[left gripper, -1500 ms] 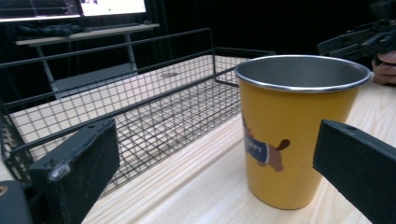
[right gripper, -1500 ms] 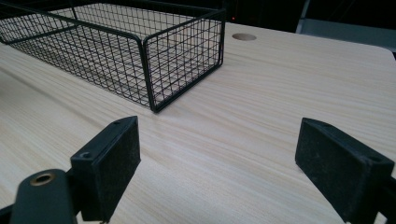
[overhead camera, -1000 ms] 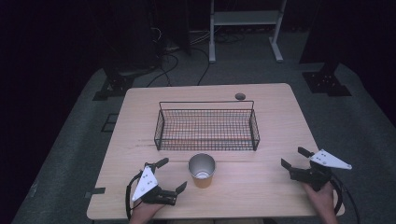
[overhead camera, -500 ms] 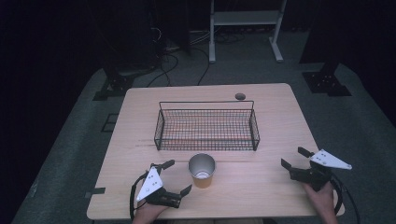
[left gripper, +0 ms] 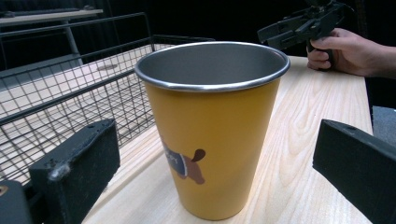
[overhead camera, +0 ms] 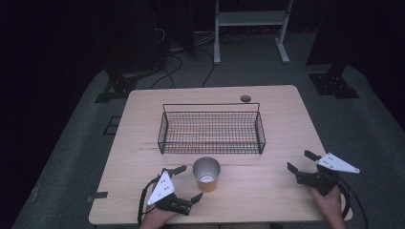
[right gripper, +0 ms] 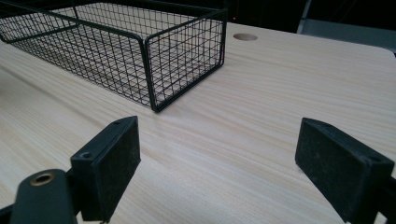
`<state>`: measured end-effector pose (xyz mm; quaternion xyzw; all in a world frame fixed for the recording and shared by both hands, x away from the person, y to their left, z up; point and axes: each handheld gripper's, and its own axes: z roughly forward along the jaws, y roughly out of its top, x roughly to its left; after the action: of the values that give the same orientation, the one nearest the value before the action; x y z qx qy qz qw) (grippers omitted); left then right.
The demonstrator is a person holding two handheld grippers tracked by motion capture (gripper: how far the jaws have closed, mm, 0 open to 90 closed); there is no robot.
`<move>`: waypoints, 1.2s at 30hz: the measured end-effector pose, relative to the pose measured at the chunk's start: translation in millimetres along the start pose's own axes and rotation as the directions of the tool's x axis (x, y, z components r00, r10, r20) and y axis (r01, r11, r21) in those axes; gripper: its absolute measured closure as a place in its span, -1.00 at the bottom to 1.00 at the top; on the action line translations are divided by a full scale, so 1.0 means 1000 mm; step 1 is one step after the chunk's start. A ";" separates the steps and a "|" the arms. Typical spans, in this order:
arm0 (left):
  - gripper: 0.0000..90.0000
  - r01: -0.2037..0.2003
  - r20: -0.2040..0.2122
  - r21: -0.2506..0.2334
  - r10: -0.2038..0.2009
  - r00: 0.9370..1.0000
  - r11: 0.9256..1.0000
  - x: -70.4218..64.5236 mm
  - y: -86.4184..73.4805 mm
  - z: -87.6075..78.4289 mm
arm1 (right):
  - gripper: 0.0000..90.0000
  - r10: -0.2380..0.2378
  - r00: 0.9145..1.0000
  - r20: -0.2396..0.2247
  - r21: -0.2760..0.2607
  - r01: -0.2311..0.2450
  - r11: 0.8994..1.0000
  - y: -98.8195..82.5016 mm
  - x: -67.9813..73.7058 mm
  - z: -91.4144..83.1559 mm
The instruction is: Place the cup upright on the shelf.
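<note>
A pale wooden table (overhead camera: 267, 191) stands in a dark room, a black wire basket (overhead camera: 211, 128) at its middle. Just in front of the basket stands an upright yellow cup (overhead camera: 207, 174). At the near left edge the left gripper (overhead camera: 187, 183) lies low and angled toward the cup, jaws spread wide, the cup between their line but untouched. Well apart at the right edge, the right gripper (overhead camera: 301, 161) rests in the person's hand (overhead camera: 328, 202), pointing left, jaws spread and empty.

Table (overhead camera: 267, 191) evenly lit, surroundings dark; close fingers (left gripper: 77, 172) slightly blurred.
</note>
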<state>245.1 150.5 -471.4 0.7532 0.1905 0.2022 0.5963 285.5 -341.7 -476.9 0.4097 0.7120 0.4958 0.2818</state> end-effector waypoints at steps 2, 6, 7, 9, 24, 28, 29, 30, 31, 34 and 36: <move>-1.00 0.009 0.005 0.001 -0.009 1.000 1.000 0.000 0.000 0.002 | -0.71 -0.004 1.000 0.001 0.000 0.004 1.000 0.000 0.000 0.000; -1.00 0.014 0.011 0.005 -0.014 1.000 1.000 -0.001 0.000 0.005 | -0.71 0.001 1.000 0.001 0.001 -0.001 1.000 0.000 0.000 0.000; -1.00 0.013 0.012 0.008 -0.013 1.000 1.000 -0.001 0.000 0.006 | -0.71 0.001 1.000 0.001 0.000 -0.001 1.000 0.000 0.000 0.000; -1.00 0.015 0.014 0.014 -0.015 1.000 1.000 0.000 0.001 0.009 | -0.71 0.000 1.000 0.001 0.000 0.000 1.000 0.000 0.000 0.000; -1.00 0.021 0.006 0.054 -0.022 1.000 0.998 0.001 0.003 0.031 | -0.71 -0.001 1.000 -0.002 0.001 0.001 1.000 0.000 0.000 0.000; -1.00 0.044 -0.006 0.047 -0.044 0.999 0.998 0.002 0.006 0.039 | -0.71 0.002 1.000 -0.002 0.001 -0.002 1.000 0.000 0.000 0.000; -1.00 0.044 -0.006 0.047 -0.044 0.999 0.998 0.002 0.006 0.039 | -0.71 0.002 1.000 -0.002 0.001 -0.002 1.000 0.000 0.000 0.000; -1.00 0.039 -0.004 0.047 -0.038 0.999 0.998 0.002 0.009 0.042 | -0.71 -0.001 1.000 -0.003 0.000 0.001 1.000 0.000 0.000 0.000; -1.00 0.039 -0.003 0.046 -0.039 0.999 0.998 0.002 0.009 0.044 | -0.71 -0.002 1.000 -0.003 0.000 0.002 1.000 0.000 0.000 0.000; -1.00 0.034 0.000 0.051 -0.034 0.999 0.998 0.000 0.012 0.049 | -0.71 -0.001 1.000 -0.003 0.000 0.001 1.000 0.000 0.000 0.000; -1.00 0.031 0.001 0.050 -0.031 1.000 0.998 0.000 0.012 0.051 | -0.71 0.000 1.000 -0.004 -0.001 0.000 1.000 0.000 0.000 0.000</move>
<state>272.7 106.0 -470.3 0.7650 0.2067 0.1875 0.5805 285.8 -341.7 -476.8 0.4088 0.7122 0.4968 0.2806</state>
